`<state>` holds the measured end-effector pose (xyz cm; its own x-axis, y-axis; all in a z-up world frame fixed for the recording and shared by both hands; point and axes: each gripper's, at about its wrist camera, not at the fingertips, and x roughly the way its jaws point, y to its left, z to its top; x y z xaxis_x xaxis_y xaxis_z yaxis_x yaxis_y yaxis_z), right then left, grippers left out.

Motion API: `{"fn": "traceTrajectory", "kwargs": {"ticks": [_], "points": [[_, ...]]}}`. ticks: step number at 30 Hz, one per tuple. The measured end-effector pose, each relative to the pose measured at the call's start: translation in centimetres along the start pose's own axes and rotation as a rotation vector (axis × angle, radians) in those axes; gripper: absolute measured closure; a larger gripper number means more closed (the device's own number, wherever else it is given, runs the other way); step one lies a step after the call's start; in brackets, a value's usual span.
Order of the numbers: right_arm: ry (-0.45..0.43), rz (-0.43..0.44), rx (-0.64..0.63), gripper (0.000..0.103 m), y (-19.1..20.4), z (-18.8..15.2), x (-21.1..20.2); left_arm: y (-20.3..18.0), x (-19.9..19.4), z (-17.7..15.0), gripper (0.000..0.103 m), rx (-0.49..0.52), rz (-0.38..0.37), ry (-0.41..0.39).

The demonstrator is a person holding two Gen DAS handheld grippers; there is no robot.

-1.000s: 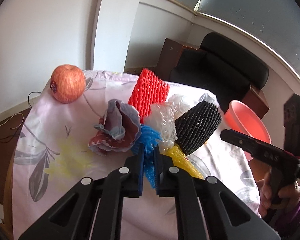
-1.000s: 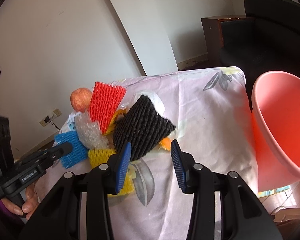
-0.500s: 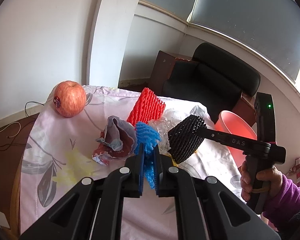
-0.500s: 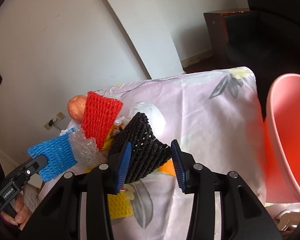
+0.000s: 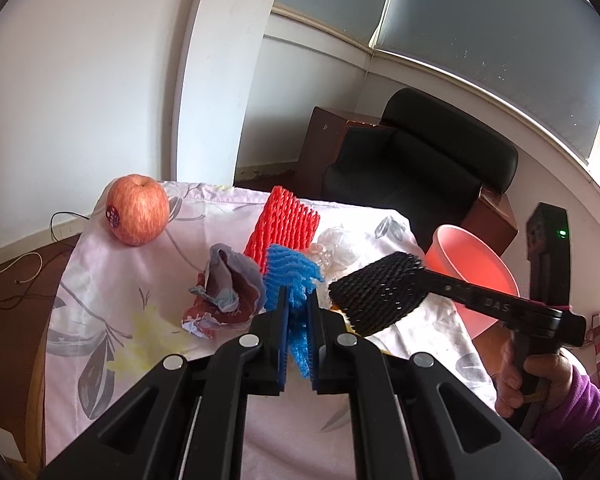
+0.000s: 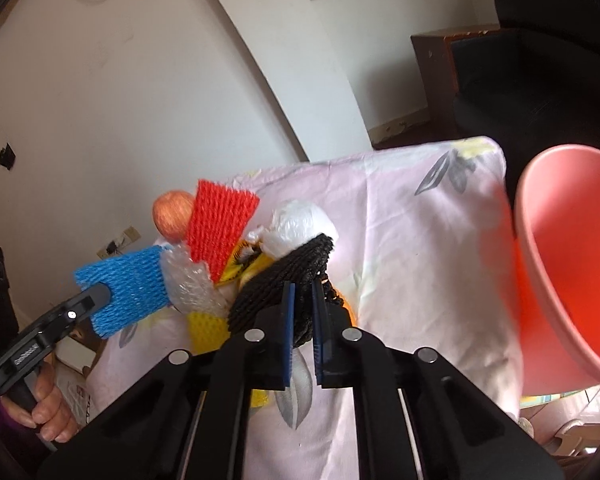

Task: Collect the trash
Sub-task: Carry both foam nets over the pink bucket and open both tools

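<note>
Left wrist view, left tongs [image 5: 298, 312]: jaws drawn narrow and clamped on the blue foam net [image 5: 292, 276], which is held up off the table.
Right wrist view, right tongs [image 6: 302, 316]: jaws drawn narrow and clamped on the black foam net [image 6: 284, 284], which is likewise lifted clear of the cloth.
Pieces in hand: two, one per tongs; neither is yet over the pink basin [image 6: 572, 256].
Basin: stands off the right edge of the table [image 6: 420, 248], near the black net; the visible part of its inside shows no trash, the bottom being out of view.
Pieces left on the table: red foam net [image 5: 282, 226], bubble wrap [image 6: 188, 280], white plastic wad [image 6: 300, 220], yellow foam net [image 6: 206, 330], crumpled purple-red paper [image 5: 230, 288], and a yellow printed wrapper [image 6: 240, 260] partly hidden beneath the rest.
Apple [image 5: 137, 209]: sits apart at the far left corner; judged to be food, not trash.
Progress: judged early, as nothing is seen deposited and most of the pile remains.
Step in hand: judged as carrying both nets to the basin and releasing them.
</note>
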<state>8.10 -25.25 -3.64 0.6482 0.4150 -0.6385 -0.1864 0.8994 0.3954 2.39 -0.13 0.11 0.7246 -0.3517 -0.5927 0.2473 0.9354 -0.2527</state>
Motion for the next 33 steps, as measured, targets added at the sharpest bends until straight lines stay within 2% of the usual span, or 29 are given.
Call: {"fn": "traceTrajectory", "kwargs": {"ticks": [8, 20, 25, 33], "points": [[-0.104, -0.075, 0.033, 0.095, -2.1, 0.6, -4.0, -1.9, -0.5, 1.3, 0.096, 0.046, -0.039, -0.032], [-0.253, -0.242, 0.157, 0.095, -8.2, 0.2, -10.2, -8.2, 0.5, 3.4, 0.096, 0.165, -0.163, -0.061], [-0.298, -0.309, 0.203, 0.095, -10.6, -0.2, -11.7, -11.2, 2.5, 4.2, 0.096, 0.167, -0.253, -0.023], [-0.349, -0.421, 0.241, 0.095, -13.8, -1.2, -13.9, -16.6, 5.9, 4.6, 0.096, 0.219, -0.333, 0.019]]}}
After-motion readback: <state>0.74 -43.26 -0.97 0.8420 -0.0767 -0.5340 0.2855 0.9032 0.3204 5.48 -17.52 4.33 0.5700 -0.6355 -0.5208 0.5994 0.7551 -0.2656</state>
